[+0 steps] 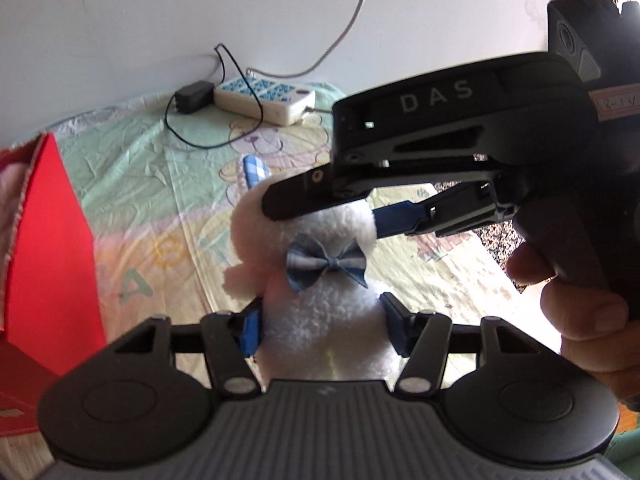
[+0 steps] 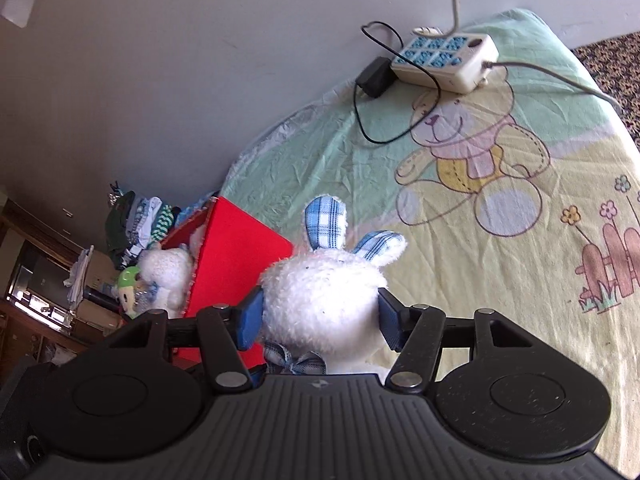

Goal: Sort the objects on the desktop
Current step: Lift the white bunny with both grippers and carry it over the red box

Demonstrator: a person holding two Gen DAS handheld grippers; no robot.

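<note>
A white plush rabbit [image 1: 256, 240] with plaid blue ears and a blue bow tie [image 1: 326, 266] is held up over the printed cloth. My left gripper [image 1: 322, 328] is shut on its body, blue pads pressing both sides. My right gripper [image 1: 324, 216] reaches in from the right, shut on the head. In the right wrist view, the rabbit's head [image 2: 320, 292] sits squeezed between the right gripper's [image 2: 320, 320] pads, ears pointing up. A red box [image 2: 236, 256] stands just left of it.
The red box [image 1: 48, 260] holds another white plush [image 2: 168, 276]. A white power strip [image 1: 264, 98] and black adapter [image 1: 194, 96] with cables lie by the wall. A bear-print cloth [image 2: 520, 320] covers the table. A person's hand [image 1: 580, 320] grips the right tool.
</note>
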